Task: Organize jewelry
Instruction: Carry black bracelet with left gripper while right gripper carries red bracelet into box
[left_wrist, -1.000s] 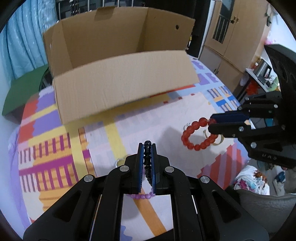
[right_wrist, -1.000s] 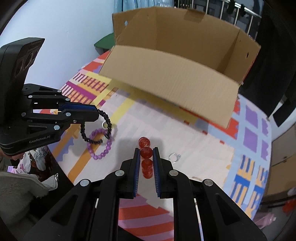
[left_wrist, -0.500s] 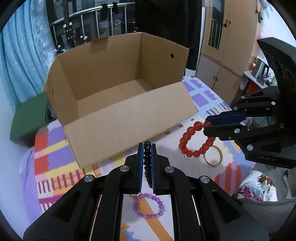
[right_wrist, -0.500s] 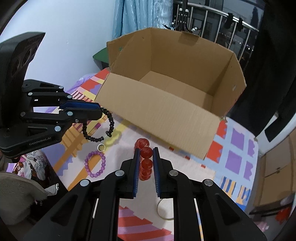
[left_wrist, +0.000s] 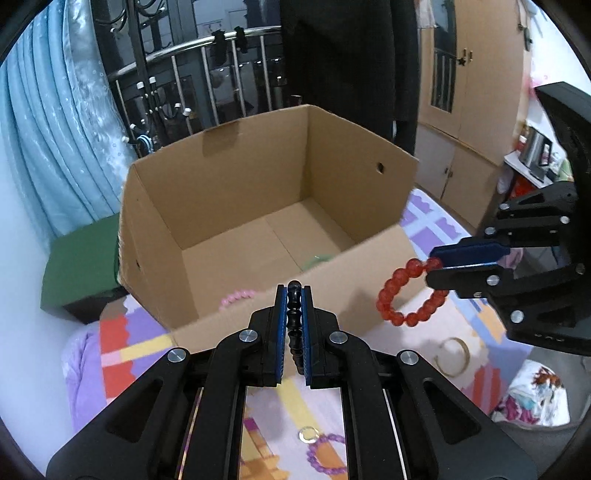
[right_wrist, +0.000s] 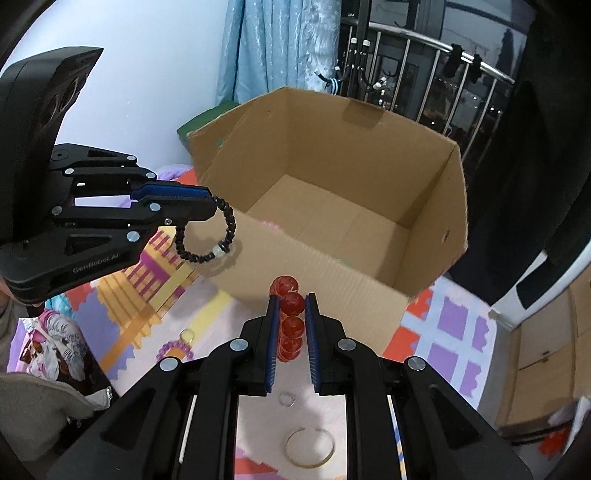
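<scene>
Patterned worktop (left_wrist: 436, 317) carries a cardboard box (left_wrist: 258, 206); left fingers (left_wrist: 294, 295) clamp a black bracelet (right_wrist: 207, 236), right fingers (right_wrist: 291, 299) a red bracelet (left_wrist: 406, 291), each loop visible only from the other wrist.

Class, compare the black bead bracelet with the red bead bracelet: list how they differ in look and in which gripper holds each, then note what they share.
1. The black bracelet has small dark beads plus one pale bead; the red bracelet has larger, glossy red beads.
2. The left gripper pinches the black bracelet; the right gripper pinches the red bracelet.

Shared: both hang as loops clear of the table, just short of the open cardboard box.
</scene>
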